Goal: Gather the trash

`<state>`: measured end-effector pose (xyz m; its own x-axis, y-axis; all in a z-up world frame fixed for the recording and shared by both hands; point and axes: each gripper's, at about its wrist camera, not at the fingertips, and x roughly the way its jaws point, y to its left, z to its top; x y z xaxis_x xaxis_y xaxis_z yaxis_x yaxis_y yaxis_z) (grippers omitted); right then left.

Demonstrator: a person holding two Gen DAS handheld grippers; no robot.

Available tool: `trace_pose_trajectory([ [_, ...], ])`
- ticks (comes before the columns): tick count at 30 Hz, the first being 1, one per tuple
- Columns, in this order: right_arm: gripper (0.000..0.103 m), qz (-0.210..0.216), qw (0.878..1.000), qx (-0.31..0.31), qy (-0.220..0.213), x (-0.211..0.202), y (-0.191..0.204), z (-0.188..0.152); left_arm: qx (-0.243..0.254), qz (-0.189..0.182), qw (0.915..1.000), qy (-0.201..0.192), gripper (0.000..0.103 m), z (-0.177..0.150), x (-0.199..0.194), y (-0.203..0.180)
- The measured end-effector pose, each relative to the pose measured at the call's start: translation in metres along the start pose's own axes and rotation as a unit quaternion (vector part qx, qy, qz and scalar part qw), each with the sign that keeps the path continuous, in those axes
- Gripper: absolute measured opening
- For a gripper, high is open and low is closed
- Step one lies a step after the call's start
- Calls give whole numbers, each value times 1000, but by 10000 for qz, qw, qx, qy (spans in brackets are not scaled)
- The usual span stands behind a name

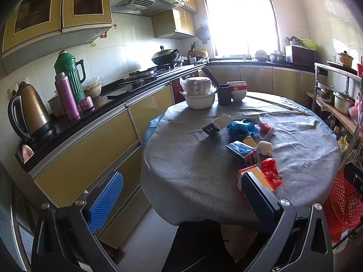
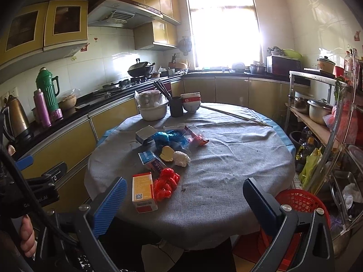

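Only the right wrist view showed the red mesh basket's (image 2: 301, 200) round rim; the left wrist view cut it at the frame edge. Both the left gripper (image 1: 181, 200) and right gripper (image 2: 185, 204) hung with fingers spread wide, empty. Trash lay on the cloth-covered round table (image 2: 238, 158): orange carton (image 2: 143, 189), crumpled red plastic (image 2: 166, 183), white wad (image 2: 181, 158), blue bag (image 2: 164, 137). Carton print was illegible.
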<state>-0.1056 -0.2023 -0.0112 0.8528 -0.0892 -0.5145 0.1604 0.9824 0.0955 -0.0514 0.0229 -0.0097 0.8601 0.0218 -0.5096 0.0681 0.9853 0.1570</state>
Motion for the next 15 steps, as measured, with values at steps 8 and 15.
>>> trace_pose_trajectory([
  [8, 103, 12, 10000, -15, -64, 3, -1, -3, -20, -16, 10000, 52, 103, -2, 3, 0],
  [15, 103, 53, 10000, 44, 31, 7, 2, -3, -65, -38, 9999, 145, 103, -4, 7, 3],
])
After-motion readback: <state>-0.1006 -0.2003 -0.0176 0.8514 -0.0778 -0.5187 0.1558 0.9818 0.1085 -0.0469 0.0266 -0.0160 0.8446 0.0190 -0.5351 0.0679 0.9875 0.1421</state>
